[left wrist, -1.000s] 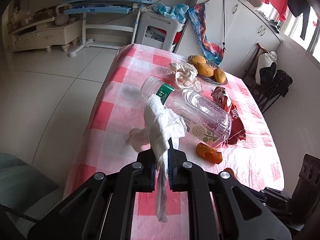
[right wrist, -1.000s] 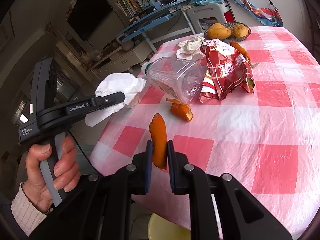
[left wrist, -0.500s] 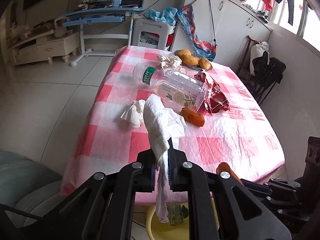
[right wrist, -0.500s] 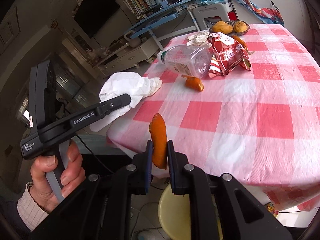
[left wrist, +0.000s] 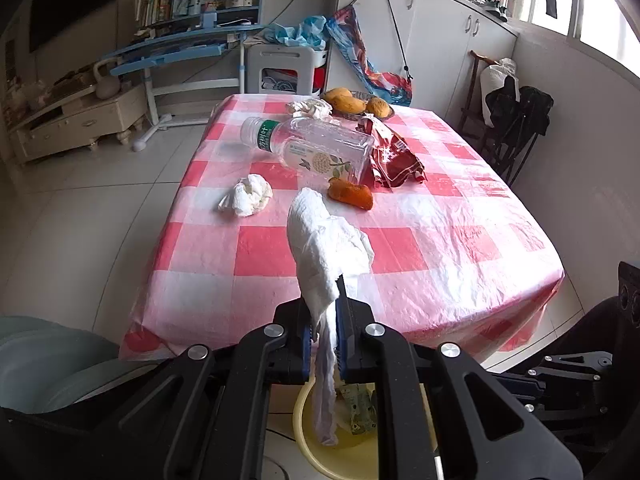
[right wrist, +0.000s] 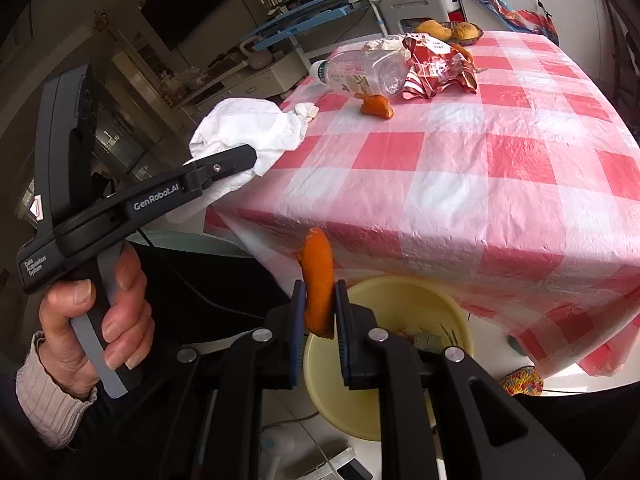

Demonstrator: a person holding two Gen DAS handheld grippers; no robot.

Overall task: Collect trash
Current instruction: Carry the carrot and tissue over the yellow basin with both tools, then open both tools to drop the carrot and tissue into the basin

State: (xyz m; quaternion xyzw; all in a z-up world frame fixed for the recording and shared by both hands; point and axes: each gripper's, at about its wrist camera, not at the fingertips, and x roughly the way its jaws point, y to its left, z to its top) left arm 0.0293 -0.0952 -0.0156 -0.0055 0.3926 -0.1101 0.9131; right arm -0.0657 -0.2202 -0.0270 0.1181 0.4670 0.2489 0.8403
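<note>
Below the tabletop's near edge stood a yellow bin [right wrist: 448, 312] with some scraps already inside. Over it, the right claw [right wrist: 320, 312] was clamped on an orange peel [right wrist: 317, 280], and the left claw [left wrist: 323, 330] was clamped on a crumpled white tissue [left wrist: 324, 248] that hung limp. Neither was dropped yet. On the tabletop [left wrist: 440, 240] much was left, as I judge: a small tissue ball [left wrist: 248, 200], another peel [left wrist: 351, 195], an empty clear bottle [left wrist: 316, 148] lying on its side, a red snack wrapper [left wrist: 394, 152], and a farther tissue [left wrist: 310, 108].
</note>
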